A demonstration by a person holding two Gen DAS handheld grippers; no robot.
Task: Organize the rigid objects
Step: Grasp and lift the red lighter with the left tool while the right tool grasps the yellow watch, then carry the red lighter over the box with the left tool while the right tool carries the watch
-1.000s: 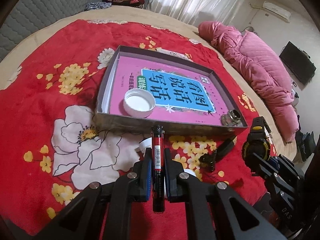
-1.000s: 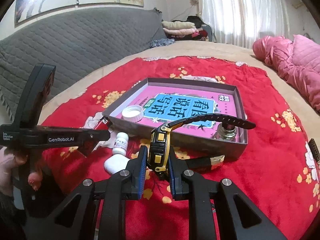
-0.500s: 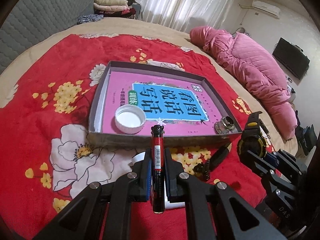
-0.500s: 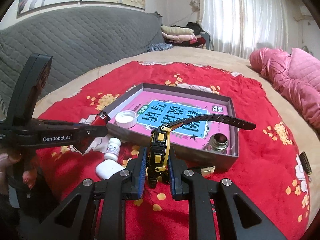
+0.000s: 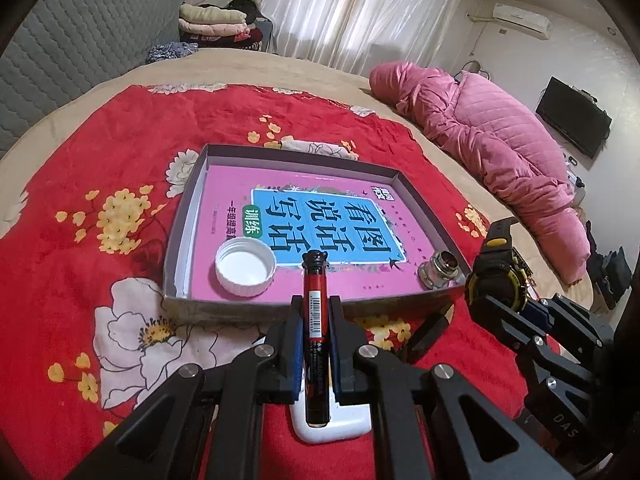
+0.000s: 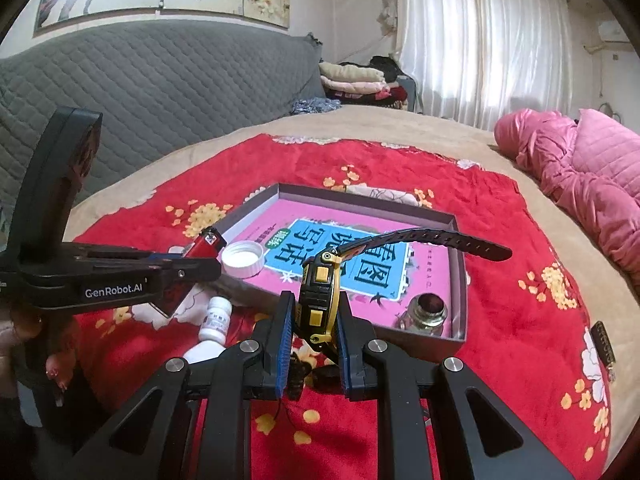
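Left gripper (image 5: 315, 322) clamped tight on red marker (image 5: 314, 300), held just short of box (image 5: 176, 256) near wall. Right gripper (image 6: 312, 326) pinching black-and-yellow watch (image 6: 318, 296) before same wall. White cap (image 5: 245, 266) and small jar (image 5: 439, 269) lie inside box.

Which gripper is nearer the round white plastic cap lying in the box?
Left. The left gripper, clamping a red marker, hangs beside the white cap; the right gripper, clamping a black-and-yellow watch, sits farther toward the glass jar's side.

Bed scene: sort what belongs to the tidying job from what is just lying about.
Job:
- red marker, in left gripper
- watch, in right gripper
- box
- white cap
- glass jar
- pill bottle

Lying about:
- pink quilt
- folded clothes
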